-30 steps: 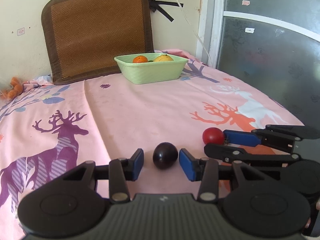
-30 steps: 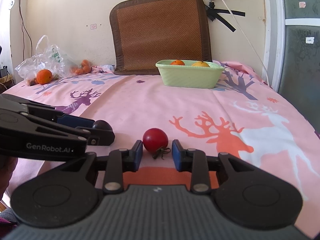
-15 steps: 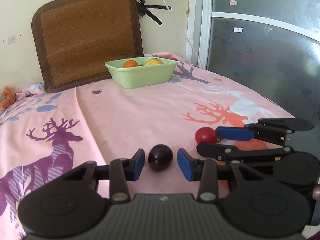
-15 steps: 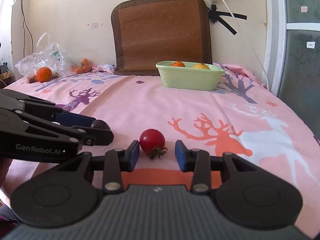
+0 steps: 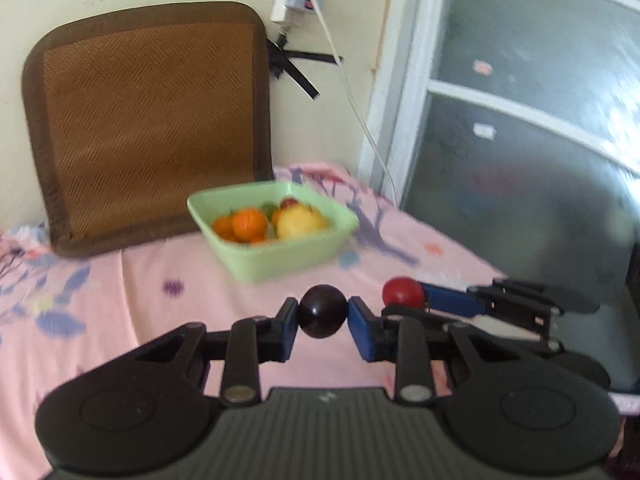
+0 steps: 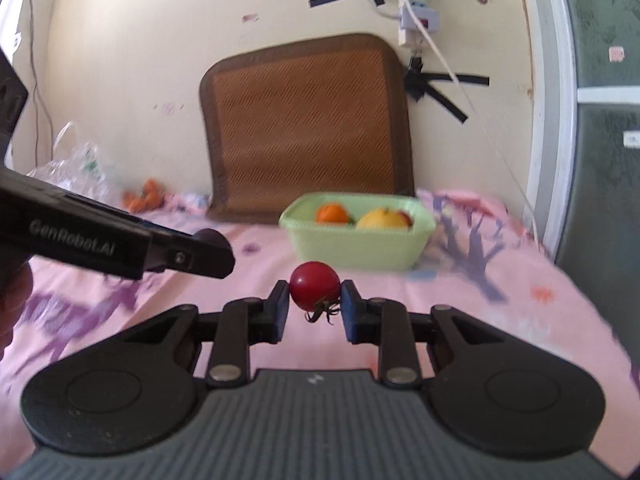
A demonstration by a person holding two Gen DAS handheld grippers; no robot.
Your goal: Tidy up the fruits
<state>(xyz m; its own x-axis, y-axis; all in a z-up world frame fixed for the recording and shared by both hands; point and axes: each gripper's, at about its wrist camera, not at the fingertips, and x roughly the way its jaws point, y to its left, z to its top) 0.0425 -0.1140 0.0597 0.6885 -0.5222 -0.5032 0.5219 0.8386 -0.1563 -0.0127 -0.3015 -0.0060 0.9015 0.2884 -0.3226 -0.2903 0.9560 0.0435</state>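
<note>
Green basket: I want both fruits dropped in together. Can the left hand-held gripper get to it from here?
Probably yes. The left hand-held gripper is shut on the dark plum, raised off the bedspread, and nothing stands between it and the green basket. The right hand-held gripper travels alongside, not across its path.

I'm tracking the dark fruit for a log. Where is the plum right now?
The plum is clamped in the left gripper, above the pink sheet in front of the green basket, with the tomato to its right.
</note>
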